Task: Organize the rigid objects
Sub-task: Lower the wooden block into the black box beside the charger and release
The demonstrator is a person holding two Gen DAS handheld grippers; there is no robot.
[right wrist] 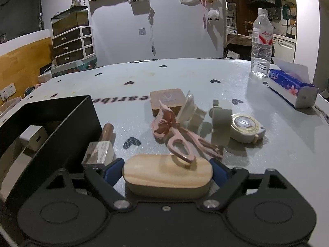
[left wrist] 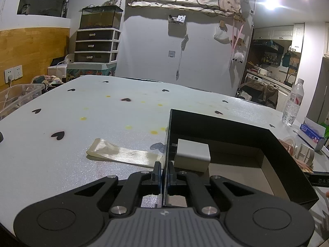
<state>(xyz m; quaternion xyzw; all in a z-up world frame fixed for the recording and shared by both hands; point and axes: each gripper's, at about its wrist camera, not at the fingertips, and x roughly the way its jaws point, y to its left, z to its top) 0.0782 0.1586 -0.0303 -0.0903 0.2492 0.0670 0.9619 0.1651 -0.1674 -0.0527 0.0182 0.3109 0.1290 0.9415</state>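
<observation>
The left gripper (left wrist: 163, 171) is clamped on the near wall of the black box (left wrist: 226, 123), steadying it; a white charger block (left wrist: 192, 155) already sits inside, just ahead of the fingers. The right gripper (right wrist: 167, 171) stands wide around a rounded wooden block (right wrist: 167, 175), its blue pads (right wrist: 112, 171) at either end but not visibly pressing. The block looks stiff, light and smooth, so gripping its rounded ends squarely should stop it twisting out.
</observation>
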